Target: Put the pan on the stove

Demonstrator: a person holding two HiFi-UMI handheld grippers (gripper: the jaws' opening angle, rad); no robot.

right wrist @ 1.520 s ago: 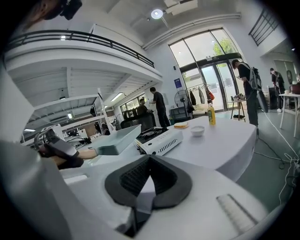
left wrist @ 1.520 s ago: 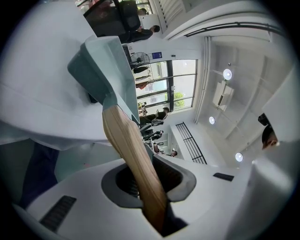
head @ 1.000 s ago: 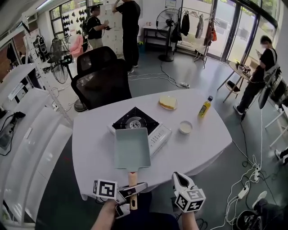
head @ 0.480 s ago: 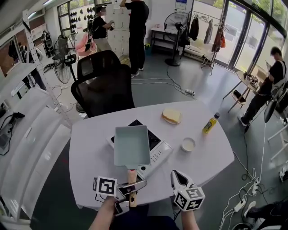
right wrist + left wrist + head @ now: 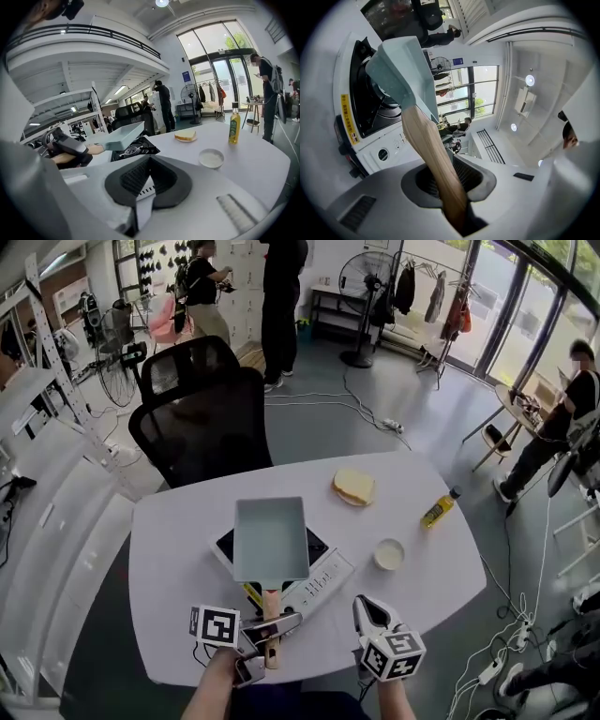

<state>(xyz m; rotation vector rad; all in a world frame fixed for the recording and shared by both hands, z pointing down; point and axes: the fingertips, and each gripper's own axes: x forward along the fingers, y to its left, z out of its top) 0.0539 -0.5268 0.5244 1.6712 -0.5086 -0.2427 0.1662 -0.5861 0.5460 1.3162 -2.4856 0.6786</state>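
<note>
A pale blue rectangular pan [image 5: 270, 540] with a wooden handle [image 5: 270, 607] hangs just above the portable gas stove [image 5: 323, 570] and covers most of it in the head view. My left gripper [image 5: 268, 634] is shut on the end of that handle near the table's front edge. In the left gripper view the handle [image 5: 433, 154] runs from the jaws up to the pan [image 5: 401, 70], with the stove [image 5: 370, 110] below it. My right gripper [image 5: 368, 615] is off to the right, shut and holding nothing. From the right gripper view the pan [image 5: 119, 133] floats over the burner [image 5: 136, 150].
On the white round table [image 5: 169, 559] lie a slice of bread [image 5: 353, 487], a small white bowl [image 5: 388, 554] and a yellow bottle [image 5: 438, 509], all right of the stove. A black office chair [image 5: 202, 418] stands behind the table. People stand farther back.
Both grippers have moved forward over the table. The pan has travelled with the left gripper from the stove's near edge to over the burner.
</note>
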